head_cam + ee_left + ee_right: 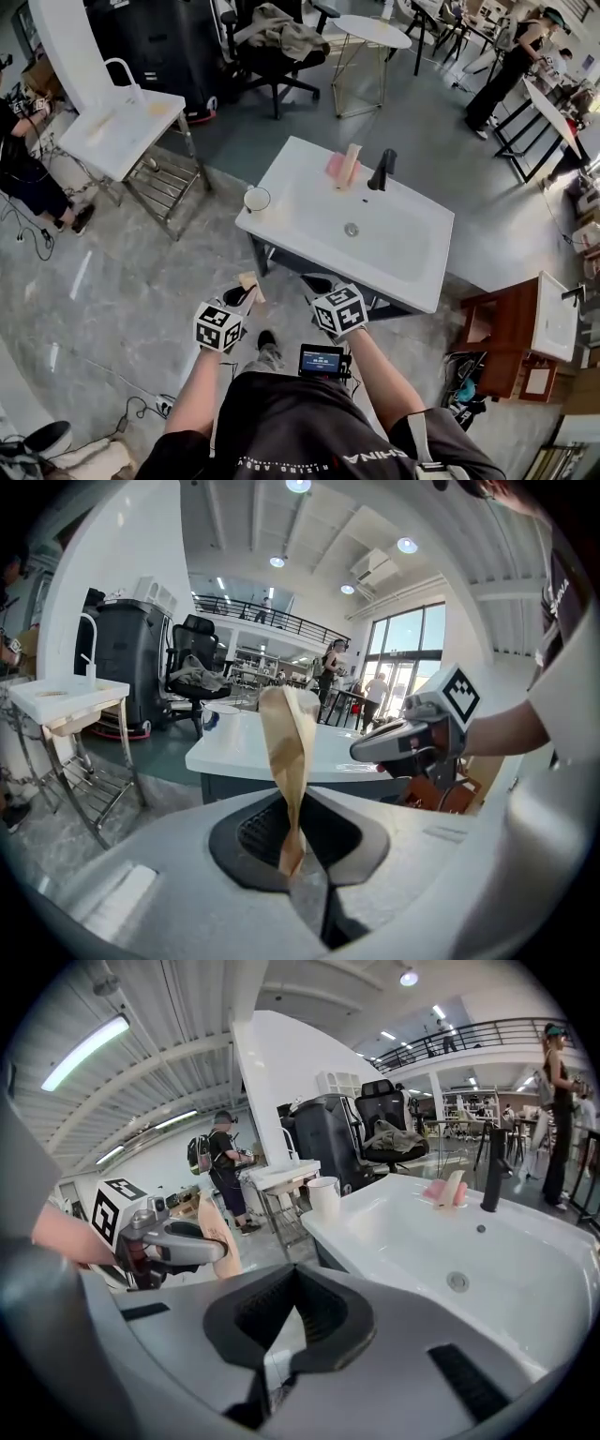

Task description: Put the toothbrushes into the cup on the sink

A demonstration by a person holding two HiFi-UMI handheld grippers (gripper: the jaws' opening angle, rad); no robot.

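**Two hand-held grippers short of the washbasin, the left one carrying a packet.**
The left gripper is clamped on the lower end of a tan paper packet, which rises tilted from the jaws; what is inside cannot be told. The right gripper, just to its right, has its jaws drawn together with nothing between them. Both hang over the floor on the near side of the white sink, apart from it. The cup stands upright on the sink's left rim, near its near-left corner and well apart from the packet. At the far rim, a pink item and a beige one, too small to identify, lean just left of the black faucet. The drain lies in the middle of the basin.
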